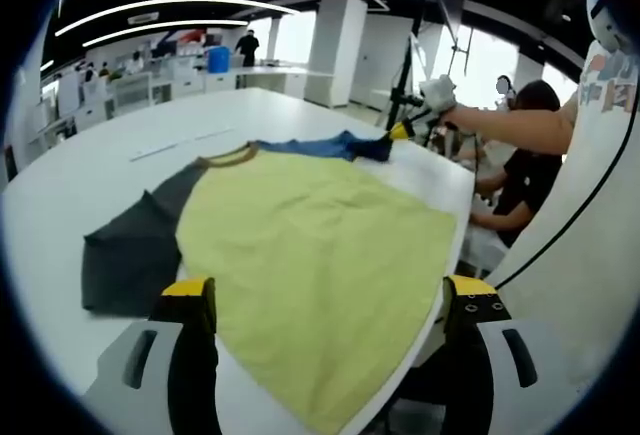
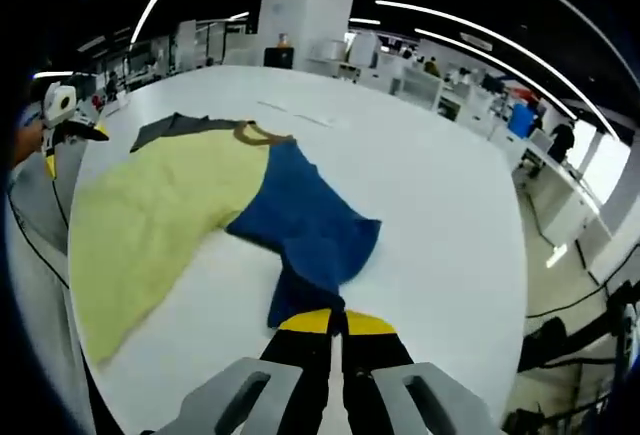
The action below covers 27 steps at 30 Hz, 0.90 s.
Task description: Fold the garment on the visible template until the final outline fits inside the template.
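Table (image 1: 90,170), white and broad, carries the garment (image 1: 320,255) spread flat: yellow body, grey sleeve (image 1: 130,255), blue sleeve (image 2: 305,220). Right tool (image 2: 335,325) has its jaws closed on the blue sleeve's end. Left tool (image 1: 330,300) hangs wide open over the yellow hem, gripping nothing.

An open-plan office or lab; long white tables (image 2: 430,175), rows of desks (image 1: 150,85), ceiling strip lights (image 1: 170,5), white pillars (image 2: 305,5).
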Available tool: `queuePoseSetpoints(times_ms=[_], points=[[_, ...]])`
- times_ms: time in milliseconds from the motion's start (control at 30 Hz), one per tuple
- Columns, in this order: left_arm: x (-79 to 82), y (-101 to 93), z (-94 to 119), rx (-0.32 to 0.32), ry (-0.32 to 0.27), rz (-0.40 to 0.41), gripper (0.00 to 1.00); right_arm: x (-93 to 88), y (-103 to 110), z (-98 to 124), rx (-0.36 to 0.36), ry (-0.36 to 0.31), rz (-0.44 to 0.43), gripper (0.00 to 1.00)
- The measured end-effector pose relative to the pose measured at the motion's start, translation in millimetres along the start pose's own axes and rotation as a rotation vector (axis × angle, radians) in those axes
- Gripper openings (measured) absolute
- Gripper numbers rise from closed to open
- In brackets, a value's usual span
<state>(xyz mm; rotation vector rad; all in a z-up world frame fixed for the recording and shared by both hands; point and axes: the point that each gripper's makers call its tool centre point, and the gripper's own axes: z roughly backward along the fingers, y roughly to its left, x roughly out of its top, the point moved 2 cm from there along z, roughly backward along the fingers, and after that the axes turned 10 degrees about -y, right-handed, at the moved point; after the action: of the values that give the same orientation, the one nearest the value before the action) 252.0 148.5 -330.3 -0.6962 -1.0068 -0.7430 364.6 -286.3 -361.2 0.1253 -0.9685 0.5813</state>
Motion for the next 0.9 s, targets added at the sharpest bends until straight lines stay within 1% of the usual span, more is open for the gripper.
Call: queuePoseSetpoints(times_ms=[433, 667, 900], points=[[-0.8, -0.4, -1, 0.006, 0.005, 0.005, 0.91, -13.9, -33, 13, -0.084, 0.032, -0.018, 0.0], [-0.6, -3.0, -3, 0.008, 0.006, 0.005, 0.9, -25.1, -52, 24, -0.137, 0.044, -0.053, 0.0], [-0.4, -4.3, -4, 0.01, 0.009, 0.005, 0.91, -40.8, -68, 32, -0.181, 0.067, -0.084, 0.0]])
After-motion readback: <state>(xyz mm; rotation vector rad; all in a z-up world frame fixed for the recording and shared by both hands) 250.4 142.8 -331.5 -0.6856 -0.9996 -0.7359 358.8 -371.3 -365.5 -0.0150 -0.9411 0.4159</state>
